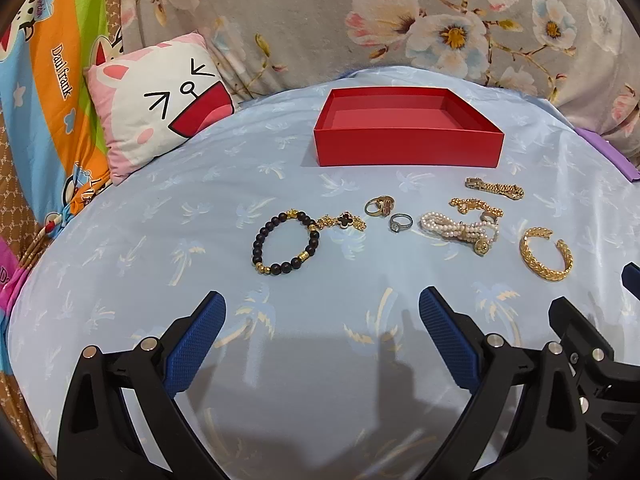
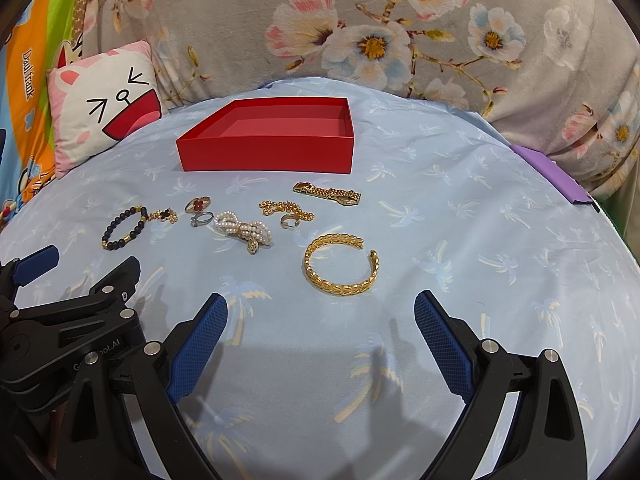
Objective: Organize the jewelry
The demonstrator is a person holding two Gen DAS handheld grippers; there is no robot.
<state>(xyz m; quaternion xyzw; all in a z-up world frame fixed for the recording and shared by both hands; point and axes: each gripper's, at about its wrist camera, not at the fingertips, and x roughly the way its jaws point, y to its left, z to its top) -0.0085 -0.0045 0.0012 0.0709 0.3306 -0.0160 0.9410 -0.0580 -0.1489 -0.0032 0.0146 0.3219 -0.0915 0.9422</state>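
An empty red box (image 1: 408,146) (image 2: 266,152) stands at the back of the blue cloth. In front of it lie a black bead bracelet (image 1: 285,242) (image 2: 124,227), a clover chain (image 1: 344,221), two rings (image 1: 380,205) (image 1: 400,222), a pearl bracelet (image 1: 460,232) (image 2: 244,230), a gold chain (image 1: 476,205) (image 2: 286,209), a gold watch band (image 1: 495,188) (image 2: 327,193) and a gold leaf cuff (image 1: 546,254) (image 2: 340,266). My left gripper (image 1: 322,332) is open and empty, short of the bead bracelet. My right gripper (image 2: 320,332) is open and empty, just short of the cuff.
A cat-face pillow (image 1: 160,96) (image 2: 104,108) lies at the back left. A floral blanket (image 1: 440,20) rises behind the box. A purple strip (image 2: 552,178) lies at the cloth's right edge. The right gripper's body (image 1: 592,344) shows beside the left one.
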